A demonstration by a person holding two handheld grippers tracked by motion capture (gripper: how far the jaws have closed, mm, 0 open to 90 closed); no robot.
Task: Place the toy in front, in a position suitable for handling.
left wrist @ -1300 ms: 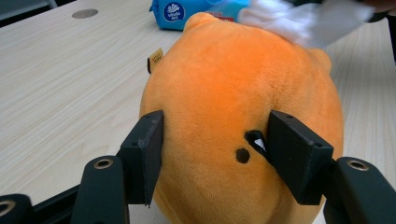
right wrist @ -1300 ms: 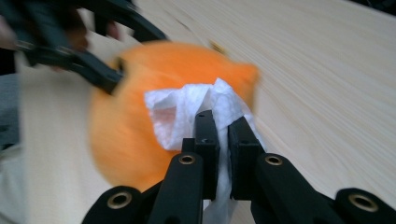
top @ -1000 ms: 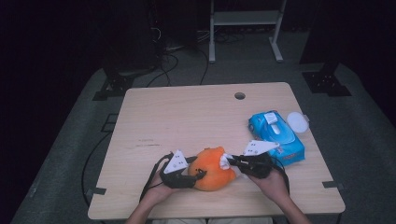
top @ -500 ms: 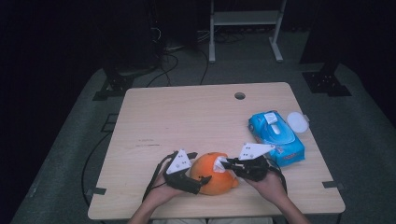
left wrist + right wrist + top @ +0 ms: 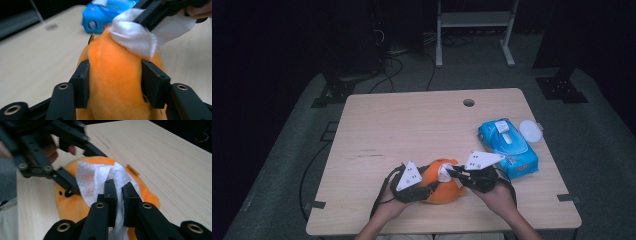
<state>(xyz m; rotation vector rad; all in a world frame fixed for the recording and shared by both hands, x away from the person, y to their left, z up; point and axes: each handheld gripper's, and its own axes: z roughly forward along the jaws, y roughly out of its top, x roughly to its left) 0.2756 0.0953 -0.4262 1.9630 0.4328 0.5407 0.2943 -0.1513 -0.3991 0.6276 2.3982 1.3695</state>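
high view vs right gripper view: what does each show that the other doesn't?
High view: the blue wipes pack, a round white lid beside it, the table's far edge, both forearms.

Right gripper view: the right gripper shut on the white wipe, and small dark marks on the plush.

Both: the orange plush toy, the wipe lying on it, and the left gripper clamping the toy.
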